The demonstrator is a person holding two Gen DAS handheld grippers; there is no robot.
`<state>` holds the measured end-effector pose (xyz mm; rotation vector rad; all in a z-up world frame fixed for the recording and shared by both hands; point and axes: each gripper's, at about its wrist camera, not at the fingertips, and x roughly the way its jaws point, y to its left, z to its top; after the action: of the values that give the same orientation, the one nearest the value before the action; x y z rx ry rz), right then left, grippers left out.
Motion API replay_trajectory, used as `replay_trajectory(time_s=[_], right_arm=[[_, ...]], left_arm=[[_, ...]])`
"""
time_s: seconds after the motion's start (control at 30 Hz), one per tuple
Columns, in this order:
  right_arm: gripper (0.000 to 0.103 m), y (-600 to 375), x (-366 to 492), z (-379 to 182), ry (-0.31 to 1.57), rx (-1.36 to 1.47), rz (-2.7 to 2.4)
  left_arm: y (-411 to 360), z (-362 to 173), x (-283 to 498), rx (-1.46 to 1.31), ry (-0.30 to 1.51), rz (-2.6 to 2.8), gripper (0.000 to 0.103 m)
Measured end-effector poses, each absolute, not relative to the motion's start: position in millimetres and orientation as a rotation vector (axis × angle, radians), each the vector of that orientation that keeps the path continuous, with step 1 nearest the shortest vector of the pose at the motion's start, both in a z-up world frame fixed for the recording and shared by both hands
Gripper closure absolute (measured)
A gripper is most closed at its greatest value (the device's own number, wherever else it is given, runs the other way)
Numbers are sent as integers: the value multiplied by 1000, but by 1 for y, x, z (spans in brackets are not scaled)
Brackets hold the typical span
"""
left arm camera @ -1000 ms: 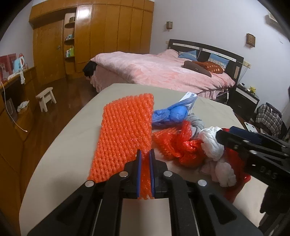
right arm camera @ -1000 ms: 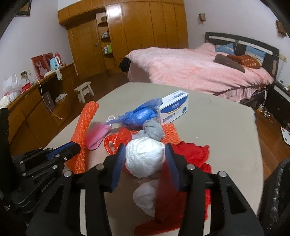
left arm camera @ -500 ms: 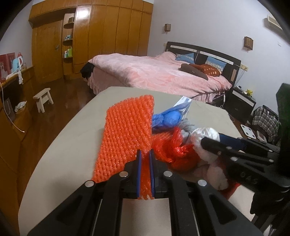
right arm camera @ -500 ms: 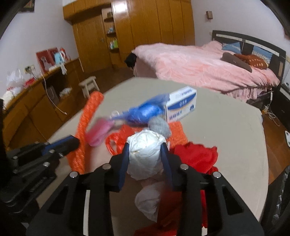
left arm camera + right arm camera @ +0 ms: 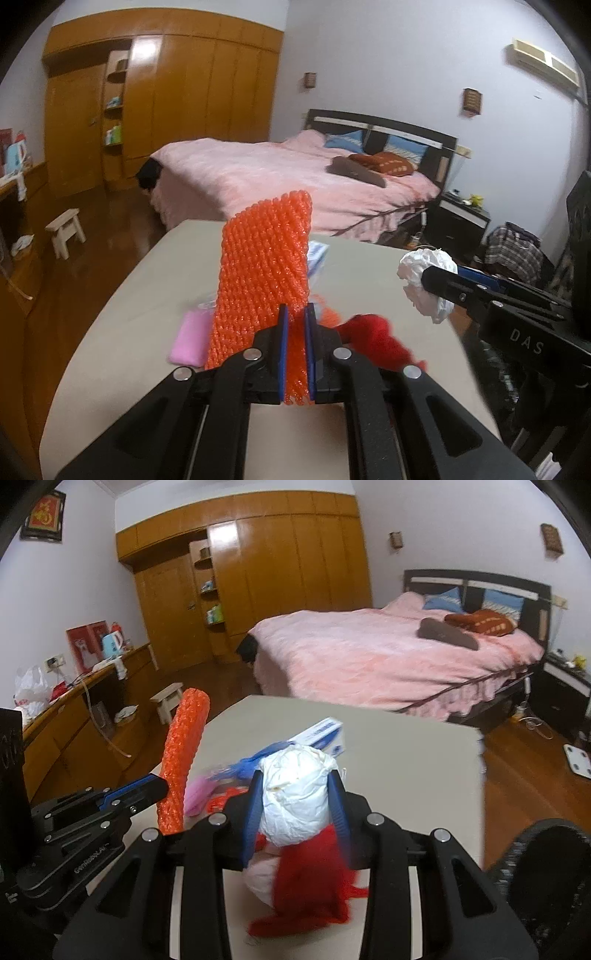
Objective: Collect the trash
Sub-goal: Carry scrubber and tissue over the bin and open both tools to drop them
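My left gripper (image 5: pixel 295 314) is shut on the near edge of an orange bubble-wrap sheet (image 5: pixel 266 266), which stands lifted off the beige table (image 5: pixel 118 332). In the right wrist view the same orange sheet (image 5: pixel 184 753) hangs as a narrow strip at the left gripper (image 5: pixel 162 786). My right gripper (image 5: pixel 295 779) is shut on a crumpled white paper ball (image 5: pixel 295 794), raised above the table; the white ball (image 5: pixel 424 277) also shows at the right of the left wrist view. A red plastic bag (image 5: pixel 310 886) hangs under the ball, blurred. Pink trash (image 5: pixel 188 339) lies on the table.
A blue-and-white box (image 5: pixel 321 734) and blue plastic (image 5: pixel 251 764) lie on the table behind the ball. A black bag (image 5: pixel 546 878) sits at the lower right. A pink bed (image 5: pixel 369 653), a wooden wardrobe (image 5: pixel 258 572) and a small stool (image 5: pixel 66 232) stand beyond the table.
Both grippers have risen. The orange sheet has come up off the table with the left gripper. The right gripper's jaws narrowed onto the white ball and lifted it, the red bag trailing below.
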<state>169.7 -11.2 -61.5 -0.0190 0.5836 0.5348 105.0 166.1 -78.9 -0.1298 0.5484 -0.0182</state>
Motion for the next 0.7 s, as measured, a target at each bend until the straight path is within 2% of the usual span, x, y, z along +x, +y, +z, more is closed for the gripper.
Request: replay_trajectory(time_s=[0.7], right_arm=[[69, -209, 109, -59, 558, 46, 124]], left_arm=[[-17, -63, 114, -51, 557, -437, 95]])
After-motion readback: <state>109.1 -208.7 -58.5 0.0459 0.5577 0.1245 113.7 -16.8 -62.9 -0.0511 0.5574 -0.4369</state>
